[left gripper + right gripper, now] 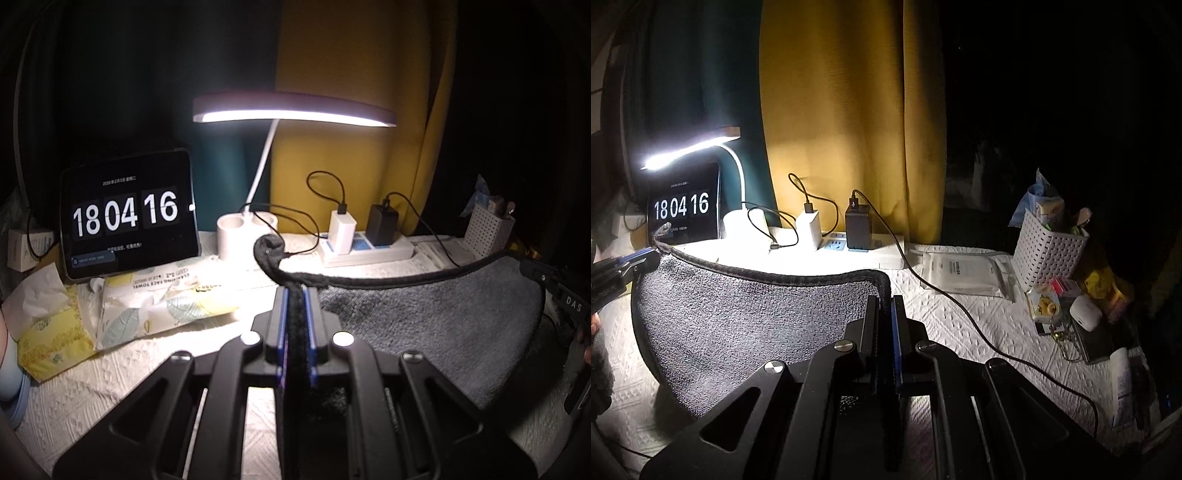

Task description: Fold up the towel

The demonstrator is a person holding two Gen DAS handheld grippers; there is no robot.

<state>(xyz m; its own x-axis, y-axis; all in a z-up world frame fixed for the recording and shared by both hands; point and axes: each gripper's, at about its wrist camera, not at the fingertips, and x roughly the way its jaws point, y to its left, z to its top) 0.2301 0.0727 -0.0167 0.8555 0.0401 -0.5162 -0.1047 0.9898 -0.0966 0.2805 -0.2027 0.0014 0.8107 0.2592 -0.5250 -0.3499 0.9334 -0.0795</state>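
I have the left claw [294, 295] clenched on one corner of the grey towel [424, 317], its dark hem bunched between the pads and a tuft poking out ahead toward the desk lamp [258, 162]. The right claw [885, 301] grips the other corner of the same hem. The towel hangs between the two claws in front of the lamp, its lower part sagging onto the white tabletop [960, 314].

To fold it well, I judge I should keep both claws level and the hem taut, carry the held edge over evenly, and lay it square on the opposite edge before letting go. The charger cable [960, 306] trails right of the lamp, so I would stay short of it.

The towel's long axis runs across from claw to claw, roughly parallel to the lamp's light bar, with the held hem facing the lamp.
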